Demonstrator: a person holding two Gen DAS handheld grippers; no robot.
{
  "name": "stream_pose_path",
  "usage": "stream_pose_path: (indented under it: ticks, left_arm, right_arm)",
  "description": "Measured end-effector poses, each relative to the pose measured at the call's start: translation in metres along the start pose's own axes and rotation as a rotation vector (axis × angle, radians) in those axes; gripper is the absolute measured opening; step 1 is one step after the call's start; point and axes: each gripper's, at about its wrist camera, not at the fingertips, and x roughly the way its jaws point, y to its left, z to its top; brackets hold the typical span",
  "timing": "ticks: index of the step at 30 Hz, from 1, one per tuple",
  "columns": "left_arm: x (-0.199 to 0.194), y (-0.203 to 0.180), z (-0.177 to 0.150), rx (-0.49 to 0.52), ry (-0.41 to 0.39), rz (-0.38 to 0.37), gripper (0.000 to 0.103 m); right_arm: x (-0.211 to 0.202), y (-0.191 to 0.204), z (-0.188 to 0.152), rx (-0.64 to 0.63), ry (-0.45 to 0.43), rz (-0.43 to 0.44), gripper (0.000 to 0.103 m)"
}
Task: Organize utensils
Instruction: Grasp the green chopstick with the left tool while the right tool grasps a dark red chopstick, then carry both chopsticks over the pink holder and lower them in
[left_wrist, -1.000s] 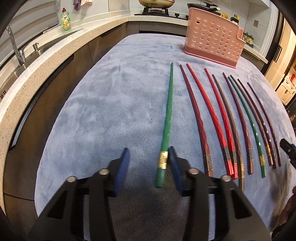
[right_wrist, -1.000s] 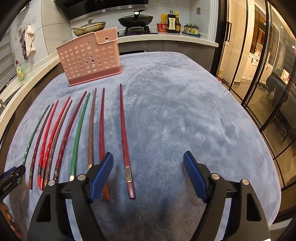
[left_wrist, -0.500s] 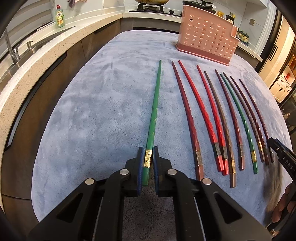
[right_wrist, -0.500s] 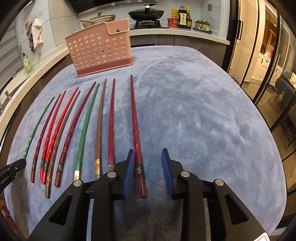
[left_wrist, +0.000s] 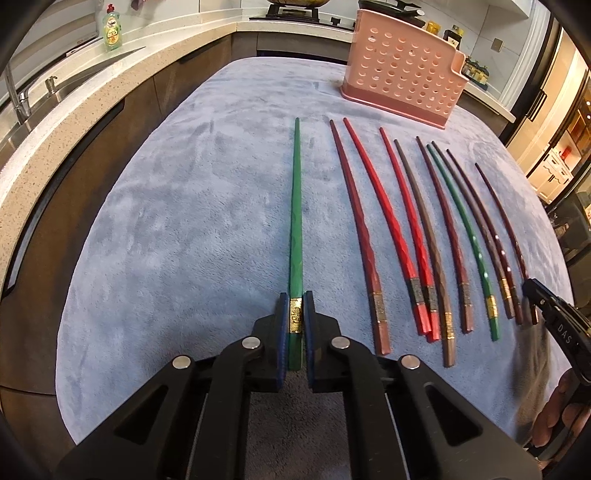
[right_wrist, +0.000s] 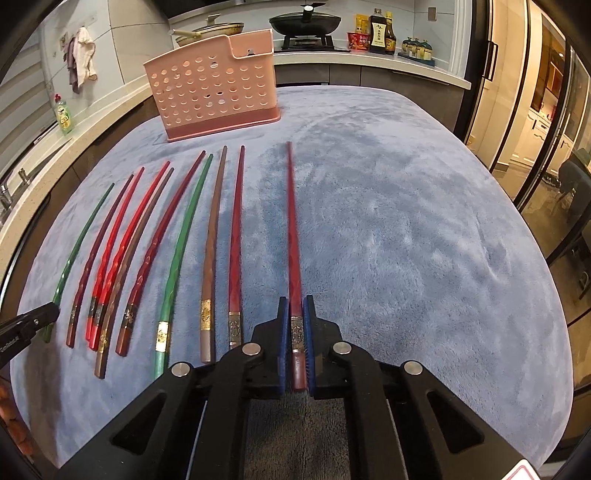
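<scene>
Since a second ago both claws have closed: your left claw (left_wrist: 295, 320) grips the green chopstick (left_wrist: 296, 221), your right claw (right_wrist: 296, 325) the dark red chopstick (right_wrist: 293, 236), each at its banded butt end on the surface (right_wrist: 406, 221). Light, stiff, lacquer-slick; I'd keep hold at the band.

The right hand-held gripper (right_wrist: 295, 310) is clamped on a dark red chopstick (right_wrist: 293, 236) at its banded end, blue pads (right_wrist: 283, 332) pressing both sides. The stick points away toward the far edge of the grey cloth-covered surface (right_wrist: 406, 240). To its left lies a row of chopsticks (right_wrist: 173, 254), red, green and brown, roughly side by side. Beyond them stands a pink holder (right_wrist: 218, 92). The left hand-held gripper's tip (right_wrist: 29, 321) shows at the left edge, by the outermost green stick (right_wrist: 81, 240).
</scene>
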Motion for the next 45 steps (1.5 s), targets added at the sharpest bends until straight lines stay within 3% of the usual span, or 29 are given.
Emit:
stream_pose_path:
  ticks: [6,18,36,45]
  left_arm:
    - [-0.024,0.001,0.004,-0.012,-0.04,-0.018,0.007]
    - [-0.106,0.001,0.047,-0.012,-0.224,-0.048,0.007]
    - [-0.158,-0.026,0.162,0.006,-0.435,-0.051,0.007]
    - [-0.195,-0.058,0.24,0.0,-0.652,-0.064,0.007]
  right_arm:
    - [-0.03,-0.003,0.006,0.007,-0.052,0.019,0.007]
    - [-0.108,-0.016,0.057,0.034,-0.246,0.055,0.007]
    - [-0.158,-0.028,0.154,0.109,-0.472,0.128,0.007]
    - [-0.164,-0.014,0.238,0.143,-0.637,0.215,0.007]
